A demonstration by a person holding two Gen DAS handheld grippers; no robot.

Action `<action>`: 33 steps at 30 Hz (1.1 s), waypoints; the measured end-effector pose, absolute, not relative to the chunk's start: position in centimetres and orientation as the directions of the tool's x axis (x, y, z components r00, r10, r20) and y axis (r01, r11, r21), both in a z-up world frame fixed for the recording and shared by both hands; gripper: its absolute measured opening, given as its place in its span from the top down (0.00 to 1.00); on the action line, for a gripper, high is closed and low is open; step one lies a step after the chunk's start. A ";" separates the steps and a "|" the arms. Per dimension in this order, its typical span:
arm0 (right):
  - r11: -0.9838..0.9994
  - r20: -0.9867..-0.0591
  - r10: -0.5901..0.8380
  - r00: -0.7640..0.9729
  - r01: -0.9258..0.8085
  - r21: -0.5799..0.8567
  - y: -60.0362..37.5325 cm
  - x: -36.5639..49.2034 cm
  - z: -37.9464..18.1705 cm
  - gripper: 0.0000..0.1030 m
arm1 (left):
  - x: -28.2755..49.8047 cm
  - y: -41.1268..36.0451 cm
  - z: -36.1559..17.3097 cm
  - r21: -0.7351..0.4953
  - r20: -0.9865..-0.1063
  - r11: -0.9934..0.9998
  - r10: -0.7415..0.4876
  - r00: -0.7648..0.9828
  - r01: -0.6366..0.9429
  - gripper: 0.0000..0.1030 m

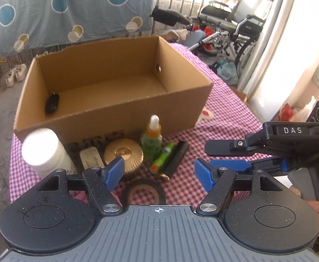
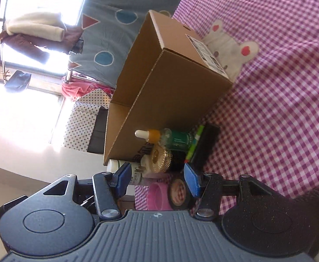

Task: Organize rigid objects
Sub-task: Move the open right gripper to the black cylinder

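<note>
One cardboard box, one tape roll

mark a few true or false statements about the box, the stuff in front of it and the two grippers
1. The cardboard box already holds one dark object. True.
2. The left gripper is shut on the tape roll. False: its fingers stand apart, holding nothing.
3. The dropper bottle stands upright outside the box. True.
4. The gold lid lies inside the box. False: it sits on the checkered cloth in front.
5. The right gripper is open. True.
</note>
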State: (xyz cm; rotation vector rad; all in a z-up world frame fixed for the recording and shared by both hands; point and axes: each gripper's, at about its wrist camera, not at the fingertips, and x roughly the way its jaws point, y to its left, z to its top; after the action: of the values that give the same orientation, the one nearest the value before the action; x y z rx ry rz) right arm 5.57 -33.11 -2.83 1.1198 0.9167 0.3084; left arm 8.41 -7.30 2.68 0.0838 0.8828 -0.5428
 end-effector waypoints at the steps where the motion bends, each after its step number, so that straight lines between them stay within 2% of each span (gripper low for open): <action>1: 0.443 -0.481 0.633 0.607 0.225 0.868 -33.3 5.5 -3.3 0.45 | 8.5 -7.6 2.3 -0.151 -0.760 0.864 -0.412 0.502 0.481 0.31; 11: 0.426 -0.489 0.629 0.604 0.259 0.867 -35.1 5.5 -5.9 0.46 | 7.5 -10.5 -0.8 -0.082 -0.796 0.866 -0.355 0.490 0.494 0.31; 23: 0.423 -0.502 0.643 0.578 0.278 0.862 -34.8 8.0 -7.1 0.51 | 9.2 -12.5 -2.7 -0.071 -0.828 0.842 -0.349 0.440 0.534 0.39; 33: 0.416 -0.505 0.652 0.565 0.289 0.862 -34.9 8.7 -8.1 0.52 | 9.7 -13.8 -4.0 -0.059 -0.859 0.838 -0.319 0.400 0.542 0.40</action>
State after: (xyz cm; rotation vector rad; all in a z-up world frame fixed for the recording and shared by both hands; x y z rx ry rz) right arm 8.68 -34.94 -8.09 1.1638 0.9943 0.2824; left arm 9.66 -13.80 -4.03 0.2456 1.0232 -0.5518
